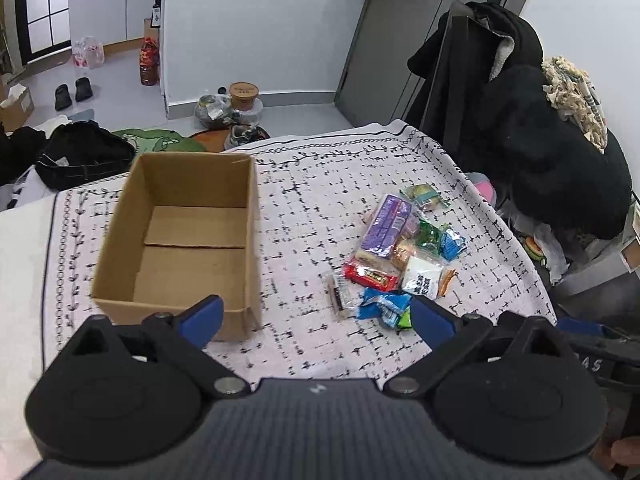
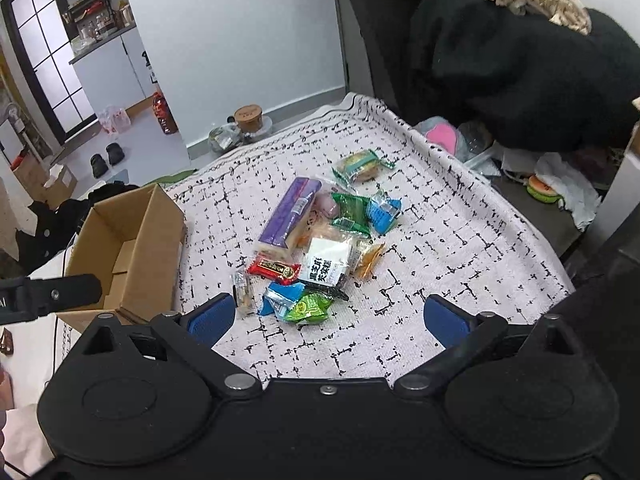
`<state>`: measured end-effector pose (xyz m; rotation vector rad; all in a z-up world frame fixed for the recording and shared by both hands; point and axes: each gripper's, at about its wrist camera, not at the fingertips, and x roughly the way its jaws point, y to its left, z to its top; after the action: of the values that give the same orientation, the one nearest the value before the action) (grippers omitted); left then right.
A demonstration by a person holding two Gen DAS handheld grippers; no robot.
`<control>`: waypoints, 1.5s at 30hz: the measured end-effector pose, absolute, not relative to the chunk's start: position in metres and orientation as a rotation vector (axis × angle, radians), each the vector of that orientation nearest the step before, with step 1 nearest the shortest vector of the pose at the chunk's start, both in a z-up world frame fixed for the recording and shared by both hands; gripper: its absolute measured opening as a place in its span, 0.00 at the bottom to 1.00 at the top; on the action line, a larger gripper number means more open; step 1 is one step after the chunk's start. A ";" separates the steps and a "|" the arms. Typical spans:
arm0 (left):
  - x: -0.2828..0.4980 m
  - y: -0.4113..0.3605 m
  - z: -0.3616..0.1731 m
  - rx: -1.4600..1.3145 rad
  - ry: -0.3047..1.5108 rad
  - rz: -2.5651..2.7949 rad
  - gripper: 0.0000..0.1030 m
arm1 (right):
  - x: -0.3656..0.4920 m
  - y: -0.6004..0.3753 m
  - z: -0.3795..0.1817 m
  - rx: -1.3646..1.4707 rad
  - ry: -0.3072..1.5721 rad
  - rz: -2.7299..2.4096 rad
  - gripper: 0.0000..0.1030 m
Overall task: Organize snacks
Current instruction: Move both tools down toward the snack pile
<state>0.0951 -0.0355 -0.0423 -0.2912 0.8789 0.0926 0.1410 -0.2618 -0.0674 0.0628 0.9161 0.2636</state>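
An empty open cardboard box (image 1: 188,236) stands on the left of the patterned tablecloth (image 1: 312,208); it also shows in the right wrist view (image 2: 132,240). A pile of wrapped snacks lies to its right: a purple pack (image 1: 386,226) (image 2: 290,214), a red bar (image 1: 370,276) (image 2: 274,269), a white packet (image 2: 324,266), blue and green packets (image 2: 300,304). My left gripper (image 1: 316,316) is open and empty, held above the table's near edge between box and pile. My right gripper (image 2: 328,318) is open and empty, just short of the pile.
A chair draped with black clothes (image 1: 532,128) stands at the table's far right. Black clothing (image 1: 80,156) lies left beyond the box. Jars and bags (image 1: 232,106) sit on the floor behind the table. The left gripper's body (image 2: 44,292) shows at the right view's left edge.
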 end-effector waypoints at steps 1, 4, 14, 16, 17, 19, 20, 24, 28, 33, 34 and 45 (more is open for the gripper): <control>0.098 -0.038 -0.044 -0.295 0.879 0.088 0.96 | 0.144 -0.263 -0.071 0.069 0.927 0.269 0.93; 0.109 -0.044 -0.051 -0.298 0.886 0.079 0.90 | 0.153 -0.265 -0.082 0.096 0.966 0.281 0.87; 0.141 -0.063 -0.081 -0.327 0.932 0.053 0.77 | 0.176 -0.271 -0.109 0.191 1.041 0.274 0.81; 0.147 -0.066 -0.087 -0.332 0.938 0.052 0.74 | 0.180 -0.273 -0.115 0.207 1.048 0.261 0.81; 0.150 -0.067 -0.091 -0.337 0.943 0.053 0.72 | 0.182 -0.274 -0.119 0.223 1.058 0.255 0.81; 0.155 -0.069 -0.098 -0.352 0.952 0.056 0.68 | 0.187 -0.277 -0.128 0.258 1.088 0.242 0.75; 0.158 -0.070 -0.101 -0.359 0.959 0.058 0.66 | 0.189 -0.279 -0.132 0.272 1.100 0.235 0.75; 0.169 -0.075 -0.113 -0.367 0.973 0.049 0.62 | 0.193 -0.280 -0.142 0.309 1.118 0.222 0.71; 0.179 -0.078 -0.127 -0.379 0.997 0.036 0.55 | 0.198 -0.280 -0.148 0.331 1.120 0.223 0.71; 0.190 -0.080 -0.144 -0.393 1.027 0.019 0.49 | 0.204 -0.278 -0.156 0.347 1.139 0.223 0.71; 0.192 -0.080 -0.148 -0.400 1.034 0.015 0.48 | 0.205 -0.277 -0.159 0.346 1.143 0.222 0.71; 0.214 -0.082 -0.181 -0.468 1.094 -0.014 0.37 | 0.213 -0.279 -0.174 0.411 1.175 0.182 0.63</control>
<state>0.2138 -0.0822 -0.1814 -0.4676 1.0942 -0.0142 0.2129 -0.2787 -0.1737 0.4112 1.1751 0.1823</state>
